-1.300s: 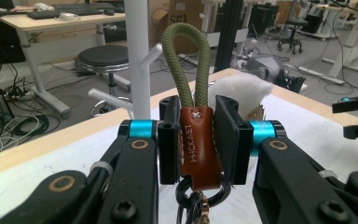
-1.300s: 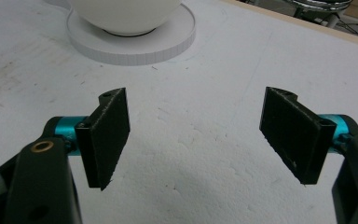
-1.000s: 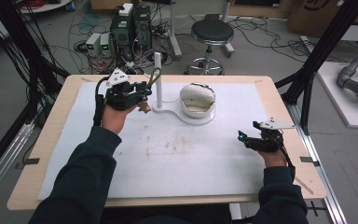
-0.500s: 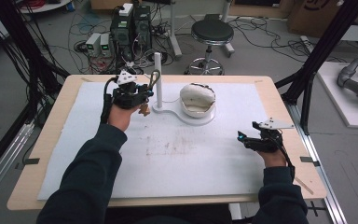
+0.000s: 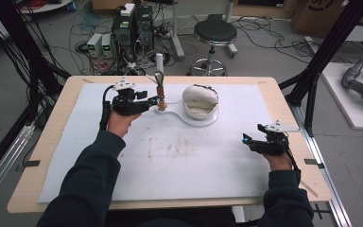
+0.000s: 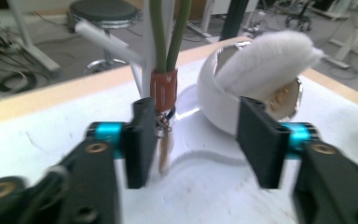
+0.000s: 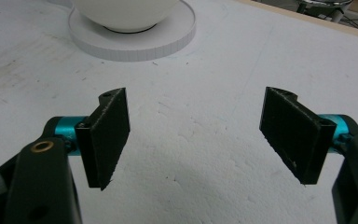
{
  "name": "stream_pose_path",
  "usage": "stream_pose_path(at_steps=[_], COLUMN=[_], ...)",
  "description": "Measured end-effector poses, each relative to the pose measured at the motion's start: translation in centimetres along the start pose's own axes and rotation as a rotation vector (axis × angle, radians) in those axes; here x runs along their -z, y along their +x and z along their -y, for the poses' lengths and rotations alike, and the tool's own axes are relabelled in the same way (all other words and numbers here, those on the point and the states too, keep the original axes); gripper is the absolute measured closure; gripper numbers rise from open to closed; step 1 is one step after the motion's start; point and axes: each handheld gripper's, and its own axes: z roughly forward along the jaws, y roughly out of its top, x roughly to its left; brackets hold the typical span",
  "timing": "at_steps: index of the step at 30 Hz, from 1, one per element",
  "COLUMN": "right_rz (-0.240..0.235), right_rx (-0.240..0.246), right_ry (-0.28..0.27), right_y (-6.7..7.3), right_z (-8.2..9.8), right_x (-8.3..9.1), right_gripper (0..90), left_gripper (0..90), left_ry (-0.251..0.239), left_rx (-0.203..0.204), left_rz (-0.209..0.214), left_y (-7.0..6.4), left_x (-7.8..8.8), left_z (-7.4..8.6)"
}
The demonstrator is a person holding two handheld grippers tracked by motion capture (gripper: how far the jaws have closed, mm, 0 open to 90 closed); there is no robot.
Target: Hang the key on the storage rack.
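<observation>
Now left tool, just opened, reaches the brush.

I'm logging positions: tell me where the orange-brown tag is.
In the high view the orange-brown tag hangs on the white stand's post, left of the white bowl, beside the left gripper.

No lettering, label, brand, number or sign can be read anywhere.

A wooden bench carries a white foam sheet; a white stand base lies near its far edge.
</observation>
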Motion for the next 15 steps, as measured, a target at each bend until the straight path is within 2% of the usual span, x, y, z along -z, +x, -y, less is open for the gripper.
stream_pose_path(at_steps=[2,4,5,7,11,12,14,15], right_rz=[0.001,-0.001,-0.001,-0.004,-0.009,-0.009,-0.01,-0.012], right_rx=[-0.005,-0.008,-0.008,-0.005,-0.002,0.001,-0.001,-0.002], right_ry=[-0.002,-0.006,-0.005,-0.003,0.001,-0.001,-0.001,0.0], right_y=[-0.1,-0.1,0.0,0.0,0.2,0.1,0.2,0.2], right_z=[0.0,0.1,0.1,0.0,0.0,0.1,0.1,0.0], right_x=[0.1,0.1,0.1,0.0,-0.2,-0.2,-0.3,-0.3], right_gripper=[24.5,24.5,24.6,24.5,24.5,24.5,24.5,24.5], left_gripper=[33.6,22.8,21.2,21.2,22.0,21.9,21.9,21.9], left_ry=[-0.015,-0.021,-0.026,-0.051,-0.089,-0.097,-0.072,-0.076], left_rx=[0.017,0.003,0.002,0.001,-0.07,-0.075,-0.088,-0.094], left_rz=[0.011,0.007,0.009,0.014,-0.005,-0.014,-0.021,-0.032], left_y=[0.3,0.4,0.5,0.7,1.2,1.2,1.3,1.3], left_x=[0.7,1.6,2.0,3.0,4.7,4.9,5.3,5.6], left_z=[0.9,1.8,2.2,3.1,5.1,5.5,6.1,6.6])
